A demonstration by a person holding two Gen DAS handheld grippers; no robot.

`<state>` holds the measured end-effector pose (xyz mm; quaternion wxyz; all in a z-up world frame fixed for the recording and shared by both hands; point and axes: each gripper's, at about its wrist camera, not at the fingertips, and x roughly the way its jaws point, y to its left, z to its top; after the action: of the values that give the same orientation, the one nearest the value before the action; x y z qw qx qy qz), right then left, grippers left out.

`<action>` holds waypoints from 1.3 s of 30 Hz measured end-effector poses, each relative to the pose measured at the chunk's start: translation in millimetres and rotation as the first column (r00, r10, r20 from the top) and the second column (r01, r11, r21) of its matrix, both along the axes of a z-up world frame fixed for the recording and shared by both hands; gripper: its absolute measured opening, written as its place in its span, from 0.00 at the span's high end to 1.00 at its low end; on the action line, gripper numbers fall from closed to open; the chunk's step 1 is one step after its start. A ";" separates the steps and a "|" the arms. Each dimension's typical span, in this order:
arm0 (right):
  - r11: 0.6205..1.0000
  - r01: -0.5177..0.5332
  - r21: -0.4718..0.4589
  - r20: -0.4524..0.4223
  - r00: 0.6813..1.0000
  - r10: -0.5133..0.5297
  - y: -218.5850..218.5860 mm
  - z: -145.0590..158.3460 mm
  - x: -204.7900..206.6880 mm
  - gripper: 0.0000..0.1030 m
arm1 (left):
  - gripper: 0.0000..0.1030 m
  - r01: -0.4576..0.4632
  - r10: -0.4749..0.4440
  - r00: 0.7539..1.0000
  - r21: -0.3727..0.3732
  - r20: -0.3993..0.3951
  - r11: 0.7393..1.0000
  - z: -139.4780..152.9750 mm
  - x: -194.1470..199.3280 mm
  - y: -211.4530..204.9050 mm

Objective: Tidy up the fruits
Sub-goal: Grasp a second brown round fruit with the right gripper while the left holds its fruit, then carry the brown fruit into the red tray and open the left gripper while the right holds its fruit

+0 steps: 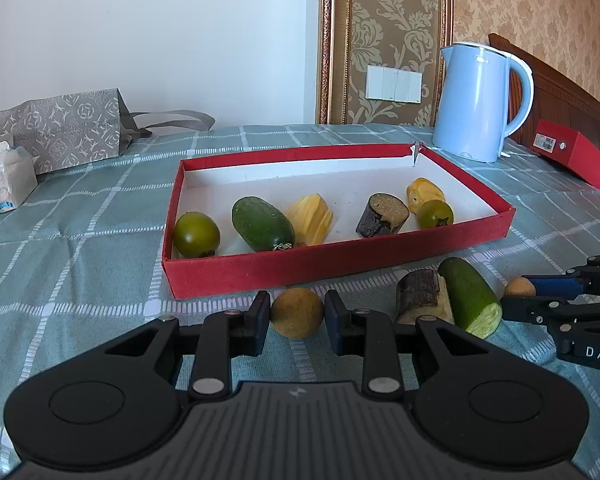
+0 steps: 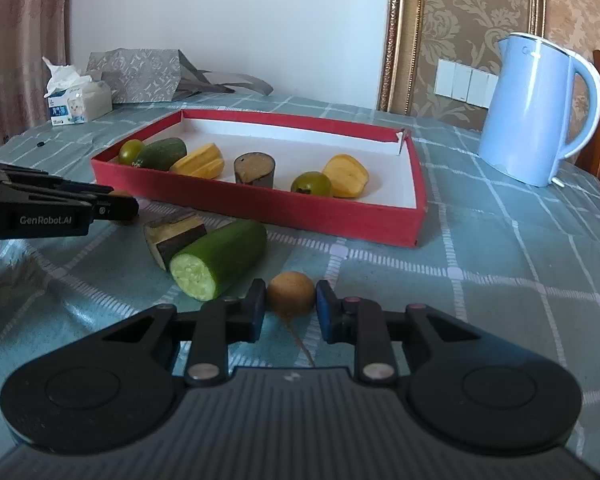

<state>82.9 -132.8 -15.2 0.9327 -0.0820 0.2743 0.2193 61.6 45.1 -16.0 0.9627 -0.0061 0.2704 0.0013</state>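
Checked cloth covers the worktop, with a red tray (image 1: 332,268) ahead of both grippers and a blue kettle (image 1: 476,104) beyond it.

Your left gripper (image 1: 297,322) is closed on a small round brown fruit (image 1: 297,312), and your right gripper (image 2: 290,306) has clamped a second brown fruit (image 2: 291,294) the same way, both low at the cloth just short of the tray's near wall. Each ball looks light, with a thin rough shell that could crack, so press across its widest part and no harder. Between the grippers lie a cut cucumber half (image 2: 218,258) and a dark cane stub (image 2: 172,236), touching; both look stiff and heavier, best taken mid-length.
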 end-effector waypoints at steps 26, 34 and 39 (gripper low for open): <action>0.995 0.037 0.096 0.004 0.999 -0.038 -11.5 2.3 0.9 0.76 | 0.72 -0.013 0.013 1.000 -0.004 0.013 1.000 2.1 -1.8 1.0; 0.992 0.043 0.119 0.019 0.999 -0.046 -14.4 4.1 -0.2 0.76 | 0.72 -0.015 0.015 1.000 0.002 0.006 1.000 0.9 -0.3 0.4; 0.990 0.061 0.130 0.019 0.998 -0.064 -18.2 4.1 1.3 0.76 | 0.72 -0.006 0.006 0.999 -0.007 0.034 1.000 4.5 -6.6 0.9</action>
<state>84.2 -151.0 -11.1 0.9456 -0.0150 0.2512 0.2062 55.0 46.0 -11.5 0.9672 -0.0103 0.2539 0.0031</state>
